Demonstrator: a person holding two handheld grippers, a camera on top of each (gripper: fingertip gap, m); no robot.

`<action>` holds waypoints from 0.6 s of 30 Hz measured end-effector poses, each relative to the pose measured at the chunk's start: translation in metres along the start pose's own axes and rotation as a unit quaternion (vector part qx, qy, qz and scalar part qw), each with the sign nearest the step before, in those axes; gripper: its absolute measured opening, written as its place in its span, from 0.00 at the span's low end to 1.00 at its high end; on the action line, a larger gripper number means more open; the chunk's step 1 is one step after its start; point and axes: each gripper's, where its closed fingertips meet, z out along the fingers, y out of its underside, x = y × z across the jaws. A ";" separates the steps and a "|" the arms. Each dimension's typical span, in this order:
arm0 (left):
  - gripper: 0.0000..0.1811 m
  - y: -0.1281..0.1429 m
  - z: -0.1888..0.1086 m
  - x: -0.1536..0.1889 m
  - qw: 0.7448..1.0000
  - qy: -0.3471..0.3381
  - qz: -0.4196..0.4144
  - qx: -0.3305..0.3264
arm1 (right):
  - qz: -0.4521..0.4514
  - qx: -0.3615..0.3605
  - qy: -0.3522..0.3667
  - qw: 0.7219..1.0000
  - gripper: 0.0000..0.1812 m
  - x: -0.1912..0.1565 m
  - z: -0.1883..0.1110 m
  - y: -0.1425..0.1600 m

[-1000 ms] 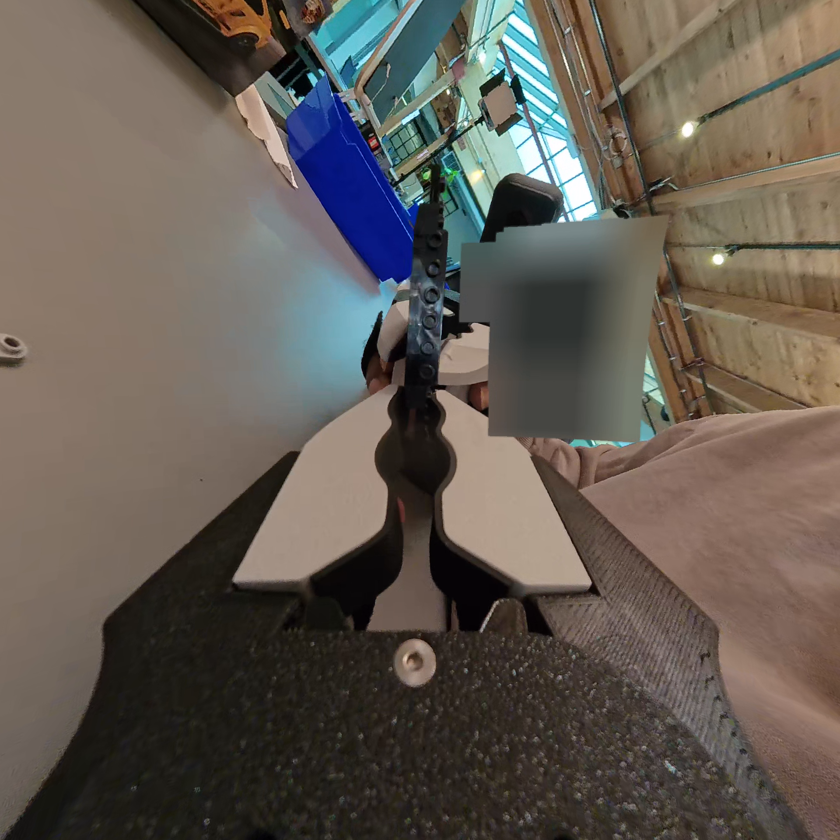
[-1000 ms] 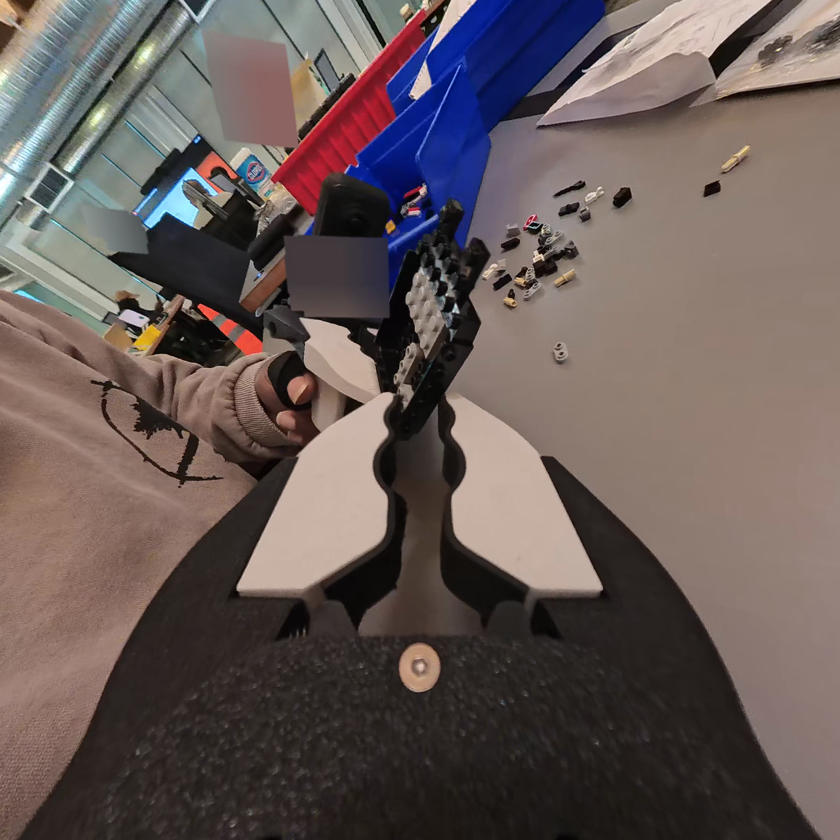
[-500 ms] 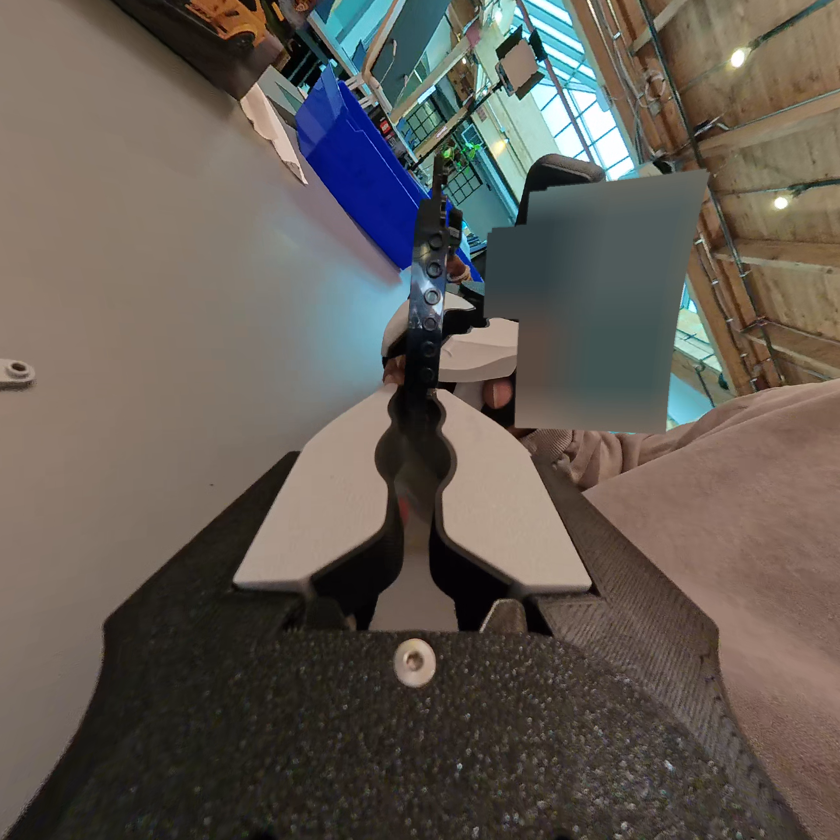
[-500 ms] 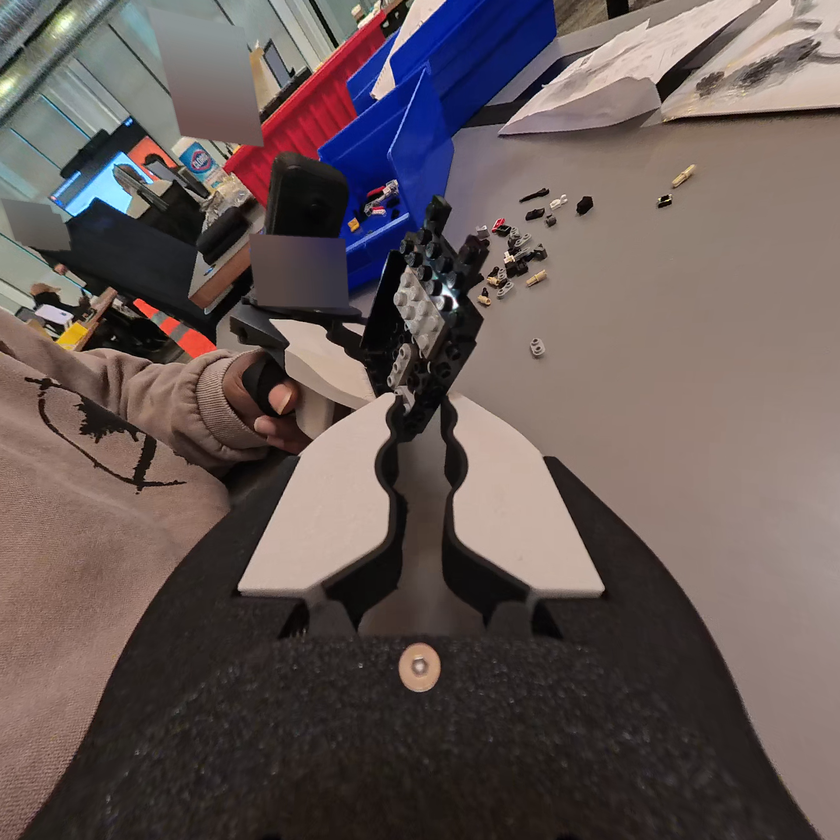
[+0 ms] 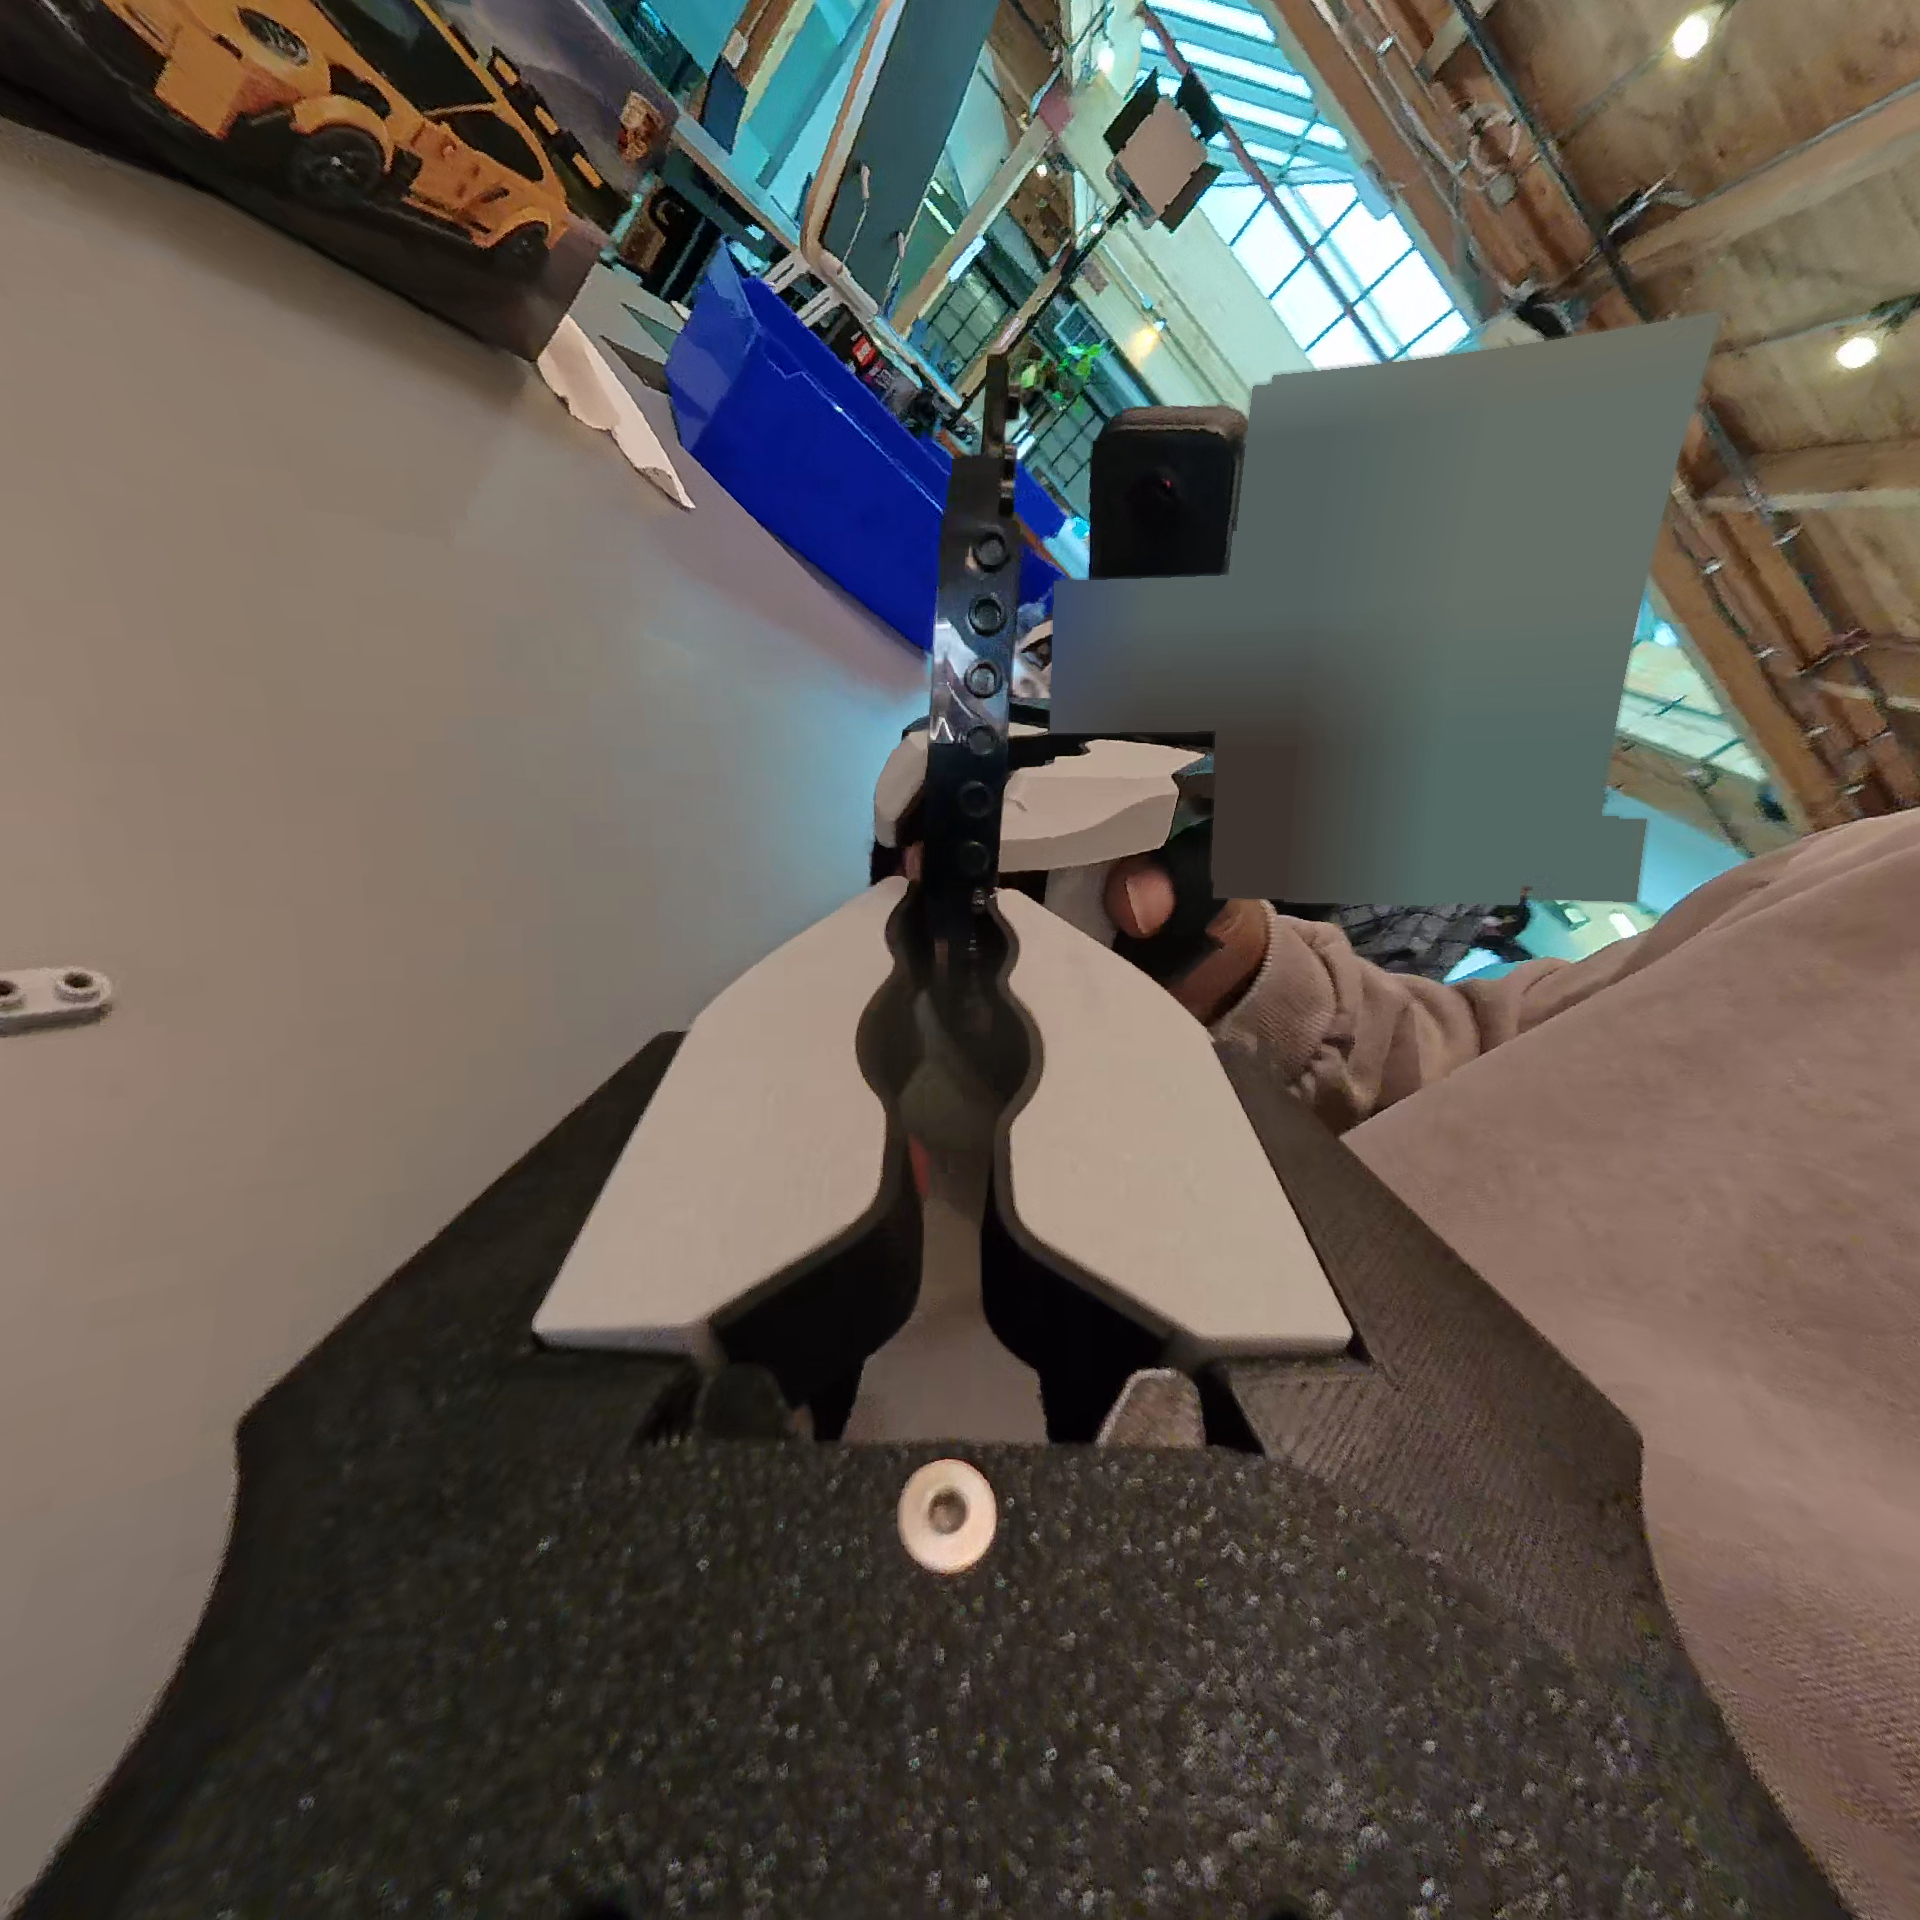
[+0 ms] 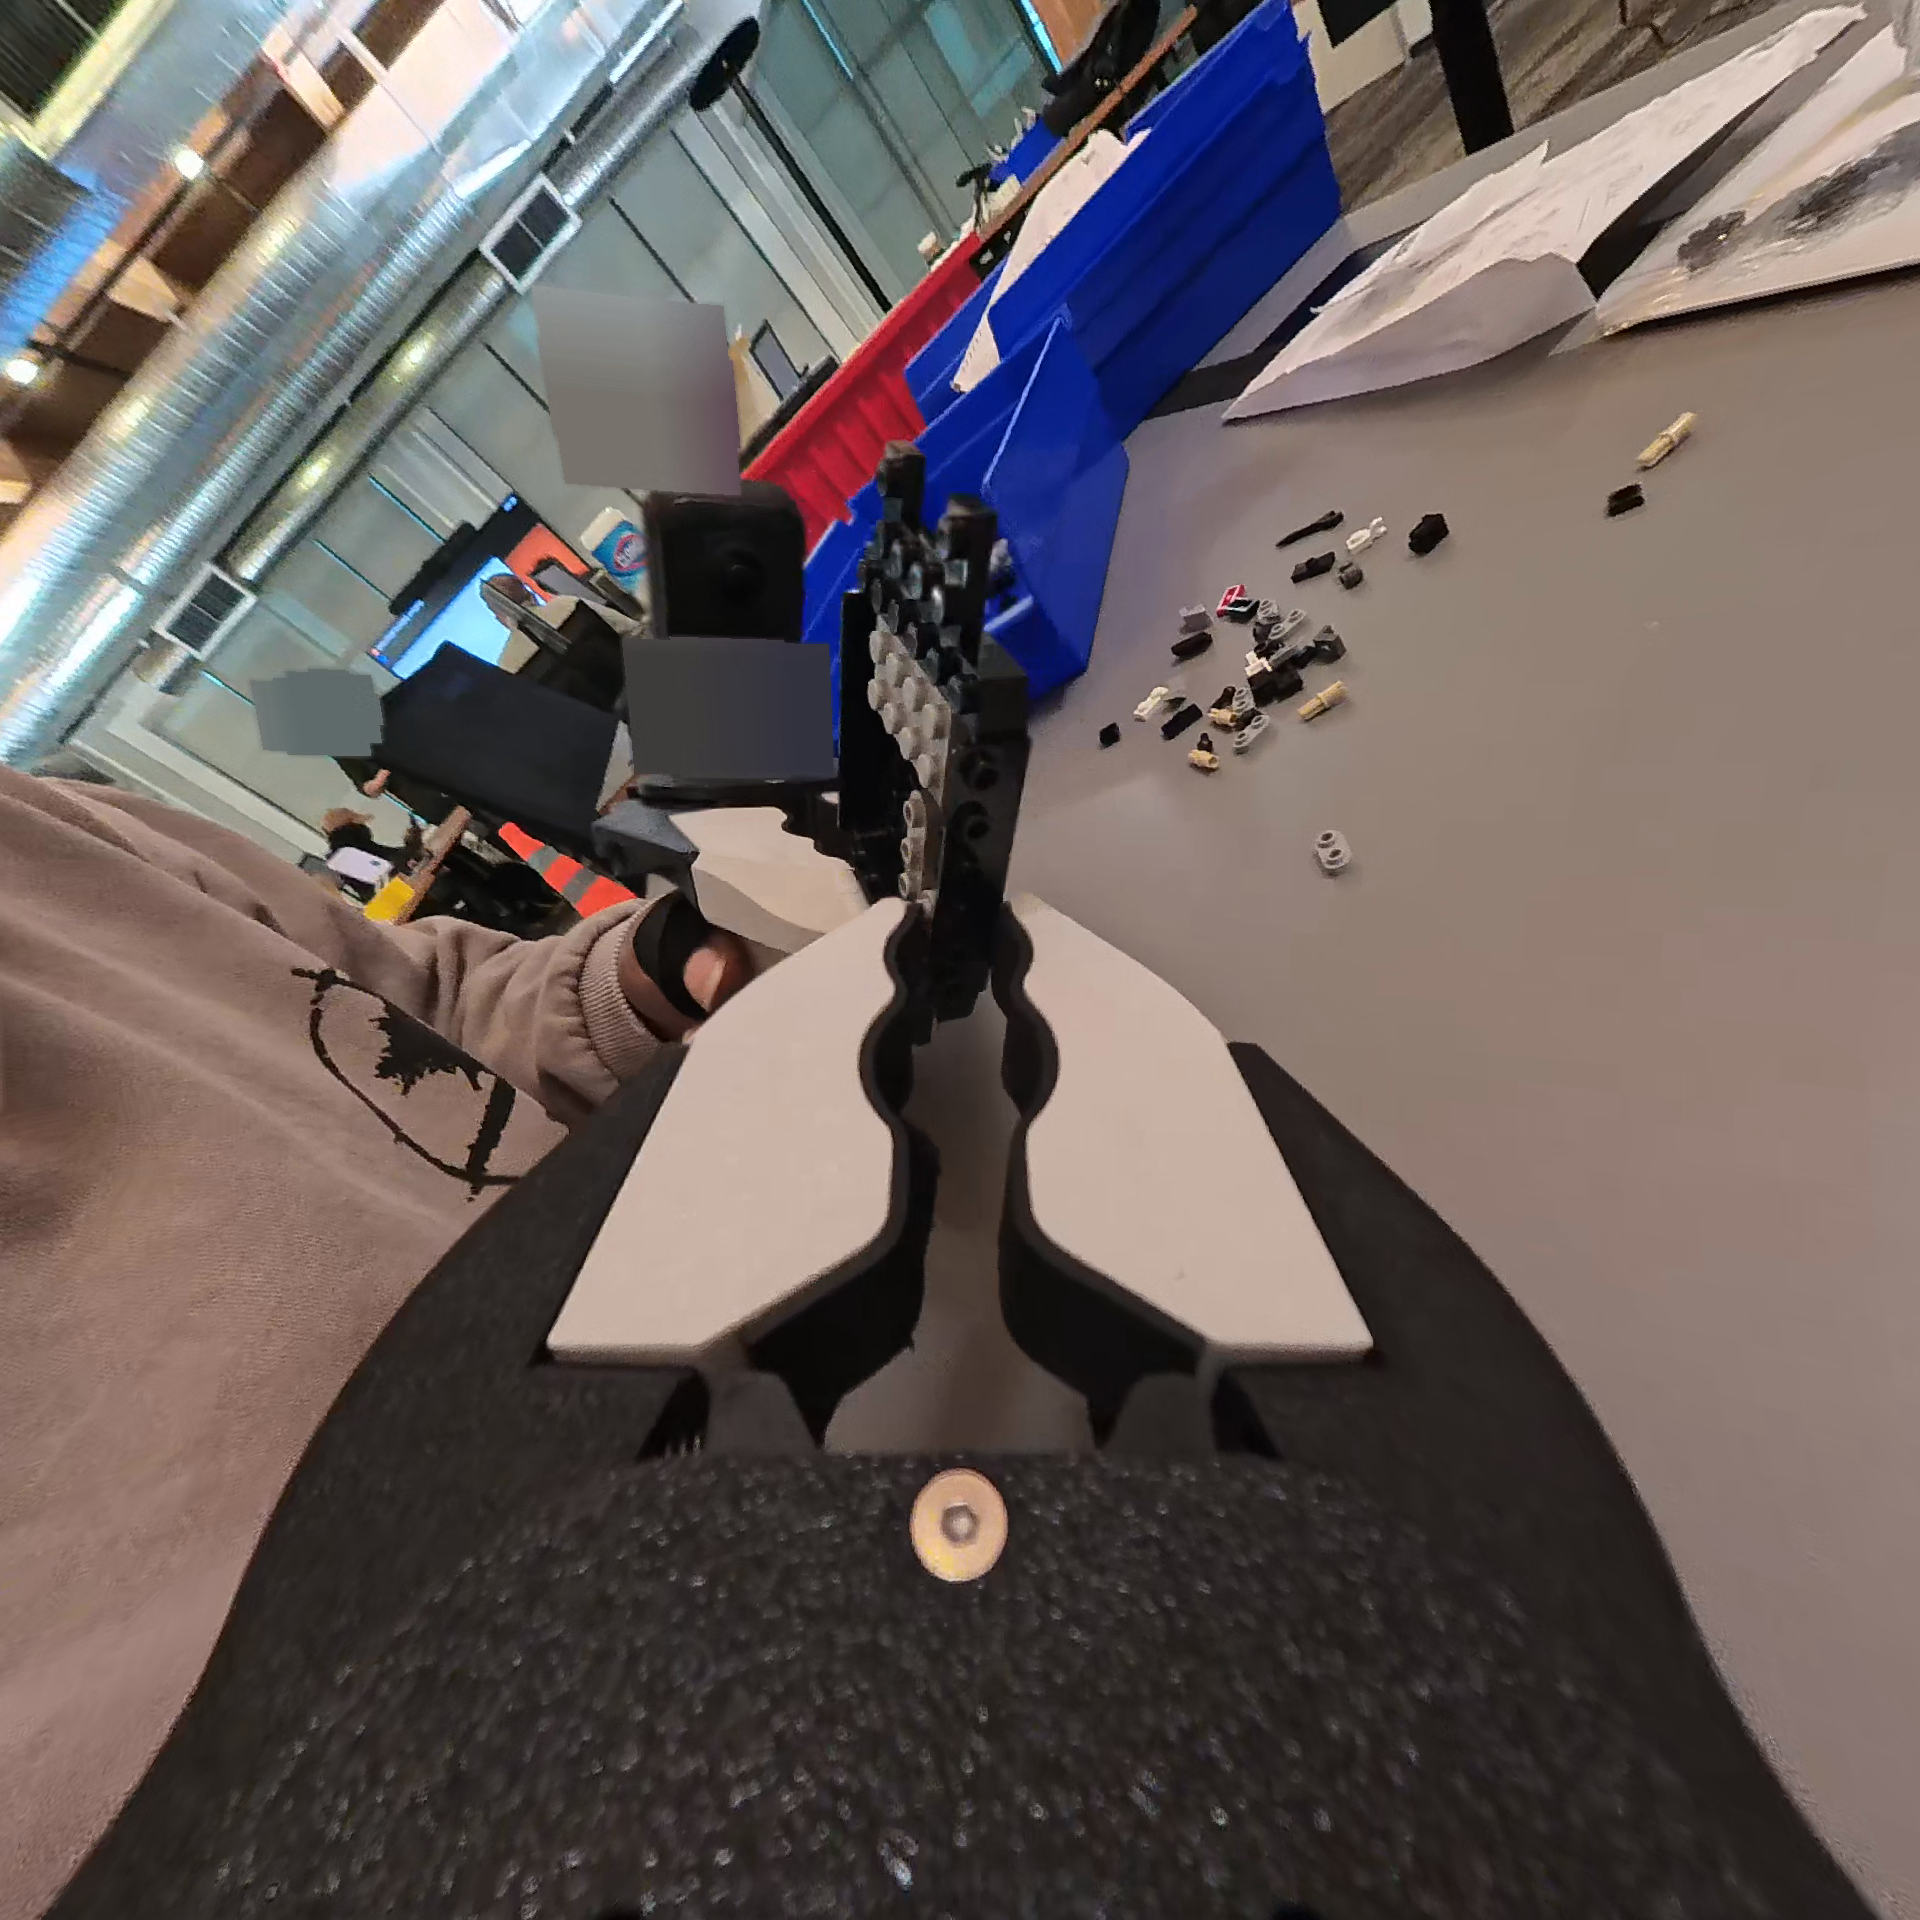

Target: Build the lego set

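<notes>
Two pairs of tongs share one black lego build (image 6: 935,727), held in the air above the grey table (image 6: 1558,935): the left tongs (image 5: 948,896) pinch its thin edge, the right tongs (image 6: 951,914) clamp its lower end. Any twist between the hands could snap plates apart or drop it among the loose pieces (image 6: 1252,665).

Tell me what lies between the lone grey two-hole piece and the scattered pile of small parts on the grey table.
Bare table; right wrist view shows grey piece apart from pile.
</notes>
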 end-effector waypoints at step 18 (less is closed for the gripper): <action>0.05 -0.003 -0.007 -0.019 0.993 0.019 -0.112 0.016 | -0.031 -0.003 -0.001 1.000 0.17 0.010 -0.016 -0.013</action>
